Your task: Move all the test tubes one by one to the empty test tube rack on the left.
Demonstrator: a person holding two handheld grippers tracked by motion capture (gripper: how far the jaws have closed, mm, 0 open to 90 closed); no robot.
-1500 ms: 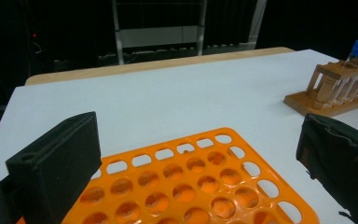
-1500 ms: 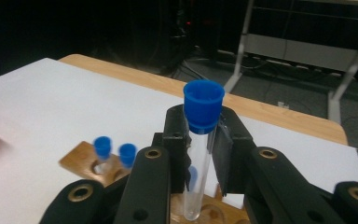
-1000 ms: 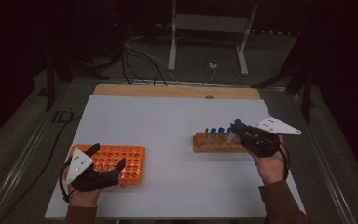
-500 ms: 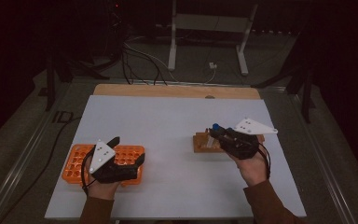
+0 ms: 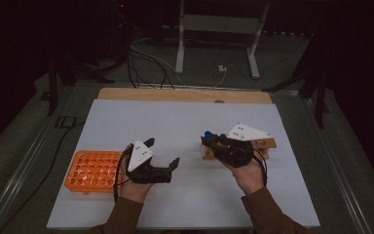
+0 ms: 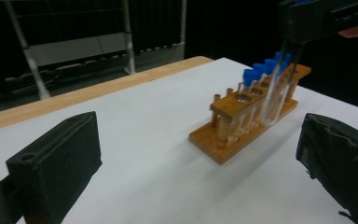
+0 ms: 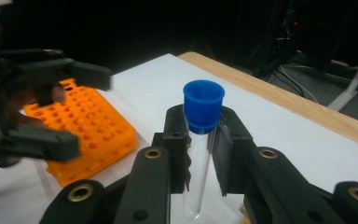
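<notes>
Above the white tabletop (image 5: 185,122), between the wooden stand (image 6: 242,126) and the orange rack (image 5: 93,170), the right claw (image 7: 200,140) grips a blue-capped tube (image 7: 201,135). The left claw (image 5: 161,157) gapes empty. Lifting looks done; racking remains. The left gripper view shows more capped tubes standing in the stand, which the high view blurs.

Between the left gripper (image 5: 161,153) and the right gripper (image 5: 209,142) lies bare white tabletop (image 5: 175,122), open toward twelve o'clock up to the wooden edge strip (image 5: 185,95). At nine o'clock of the left gripper the orange plastic tube rack (image 5: 90,170) blocks the way. At three o'clock of the right gripper stands the wooden rack of blue-capped tubes (image 6: 251,109).
</notes>
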